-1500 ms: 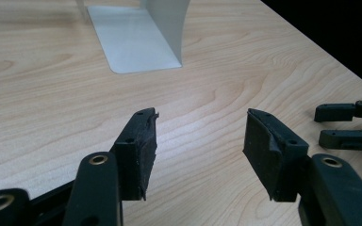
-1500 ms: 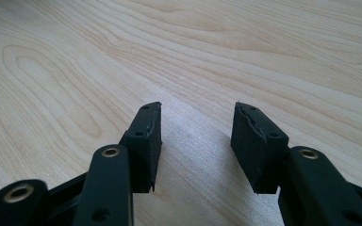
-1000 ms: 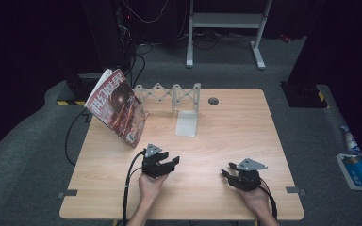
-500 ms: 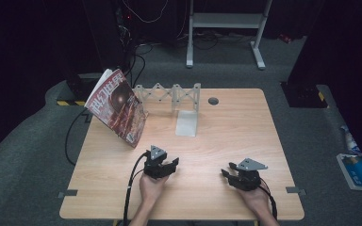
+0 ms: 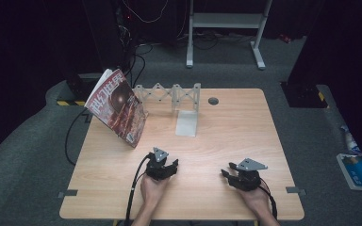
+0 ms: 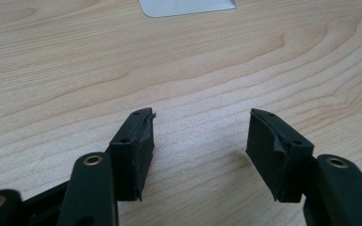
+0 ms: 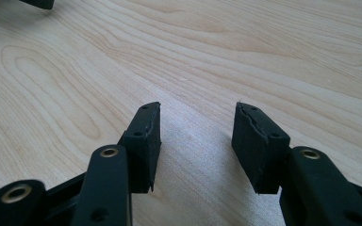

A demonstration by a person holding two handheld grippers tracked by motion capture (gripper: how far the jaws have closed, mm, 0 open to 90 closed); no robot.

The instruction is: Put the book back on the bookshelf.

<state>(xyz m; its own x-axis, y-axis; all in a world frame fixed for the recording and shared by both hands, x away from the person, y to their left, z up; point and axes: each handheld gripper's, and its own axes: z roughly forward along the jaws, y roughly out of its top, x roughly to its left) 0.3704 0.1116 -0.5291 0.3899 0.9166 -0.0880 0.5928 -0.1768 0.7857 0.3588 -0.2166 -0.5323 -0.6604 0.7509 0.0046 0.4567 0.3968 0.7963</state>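
high view: magazine leans well beyond both grippers' spread, empty jaws.

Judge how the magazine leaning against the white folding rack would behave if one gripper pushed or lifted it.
The magazine looks thin and glossy, so probably floppy and a little slippery to pinch. It stands tilted, with its back towards the rack, so a push would likely slide it flat. It seems light for its size.
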